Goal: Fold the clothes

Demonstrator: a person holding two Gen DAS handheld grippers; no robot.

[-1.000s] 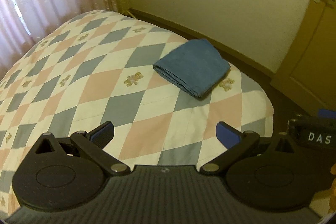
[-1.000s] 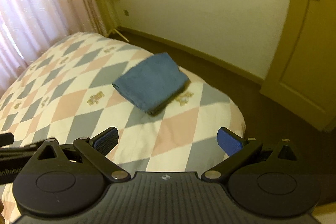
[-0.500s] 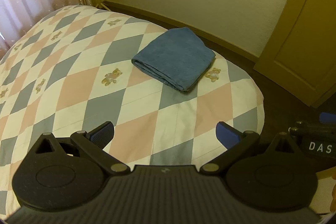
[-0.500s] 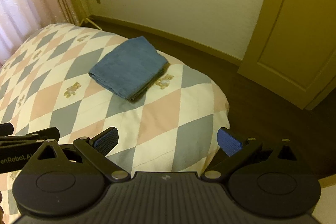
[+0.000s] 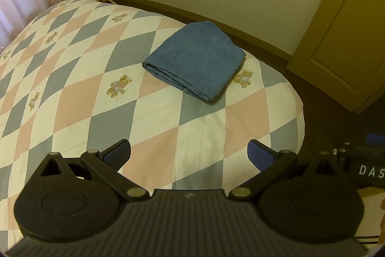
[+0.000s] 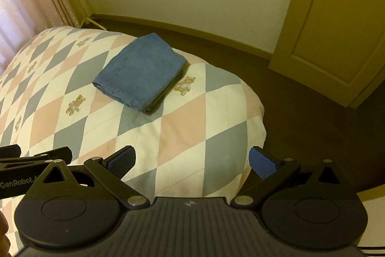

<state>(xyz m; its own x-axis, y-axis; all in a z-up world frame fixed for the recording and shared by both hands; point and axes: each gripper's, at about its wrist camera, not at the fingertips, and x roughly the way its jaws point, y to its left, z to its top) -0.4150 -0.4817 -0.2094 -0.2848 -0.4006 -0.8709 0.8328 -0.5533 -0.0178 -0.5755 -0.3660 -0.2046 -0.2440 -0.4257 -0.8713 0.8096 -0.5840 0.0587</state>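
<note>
We hold the left gripper (image 5: pixel 189 152) and the right gripper (image 6: pixel 192 160) above the bed (image 5: pixel 72 102), jaws apart and empty on both. The folded blue cloth (image 5: pixel 196 63) lies near the bed's far corner, well apart from both. Only our right view shows the bed's rounded edge (image 6: pixel 261 127) dropping to the dark floor (image 6: pixel 300 122) before the door (image 6: pixel 336 23).

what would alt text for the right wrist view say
A folded blue towel lies on a bed with a pink, grey and white diamond quilt. The open, empty right gripper is in the foreground; a closed door stands beyond.
</note>
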